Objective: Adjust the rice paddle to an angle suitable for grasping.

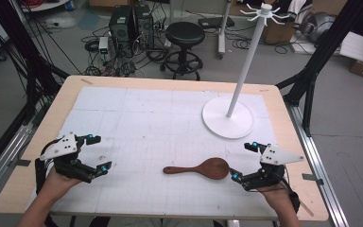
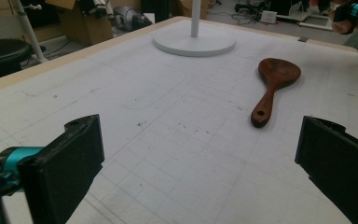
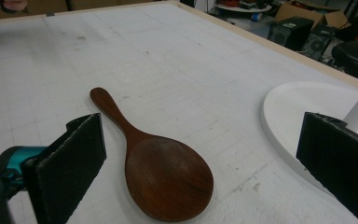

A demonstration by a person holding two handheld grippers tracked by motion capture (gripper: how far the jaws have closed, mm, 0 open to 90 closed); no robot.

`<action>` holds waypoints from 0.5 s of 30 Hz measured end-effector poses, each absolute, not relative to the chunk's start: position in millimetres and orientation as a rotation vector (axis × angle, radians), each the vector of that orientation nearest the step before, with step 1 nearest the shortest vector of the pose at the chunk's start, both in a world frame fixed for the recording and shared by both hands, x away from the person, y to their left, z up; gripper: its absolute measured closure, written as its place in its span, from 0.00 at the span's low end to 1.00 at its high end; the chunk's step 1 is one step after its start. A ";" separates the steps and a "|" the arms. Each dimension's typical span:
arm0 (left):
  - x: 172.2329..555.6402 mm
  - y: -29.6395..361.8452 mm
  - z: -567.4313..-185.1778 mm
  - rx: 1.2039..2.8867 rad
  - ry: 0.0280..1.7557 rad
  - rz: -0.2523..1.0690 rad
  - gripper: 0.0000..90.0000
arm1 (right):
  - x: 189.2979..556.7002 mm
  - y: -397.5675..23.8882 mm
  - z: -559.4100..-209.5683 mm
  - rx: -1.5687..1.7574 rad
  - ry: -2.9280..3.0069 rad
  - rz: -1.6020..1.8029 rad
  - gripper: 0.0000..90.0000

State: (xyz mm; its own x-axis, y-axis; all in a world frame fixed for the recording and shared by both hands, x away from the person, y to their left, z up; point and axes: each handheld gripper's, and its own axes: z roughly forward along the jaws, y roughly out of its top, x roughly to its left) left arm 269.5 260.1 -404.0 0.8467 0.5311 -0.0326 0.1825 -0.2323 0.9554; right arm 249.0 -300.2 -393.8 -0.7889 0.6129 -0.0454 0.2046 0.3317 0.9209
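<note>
While jaws gape, wooden spoon lies before right gripper.

What my cameras cut off or leave unclear

In my right gripper view the wooden spoon loses the near rim of its bowl at the bottom edge, and the white stand base is partly behind my own jaw and cut by the right edge. In my left gripper view the stand's pole runs out at the top. From the high view, my forearms leave the bottom edge.
</note>
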 end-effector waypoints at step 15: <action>269.8 258.2 -404.5 1.818 0.537 0.346 0.02 | 247.9 -299.6 -393.9 0.730 2.214 1.435 0.00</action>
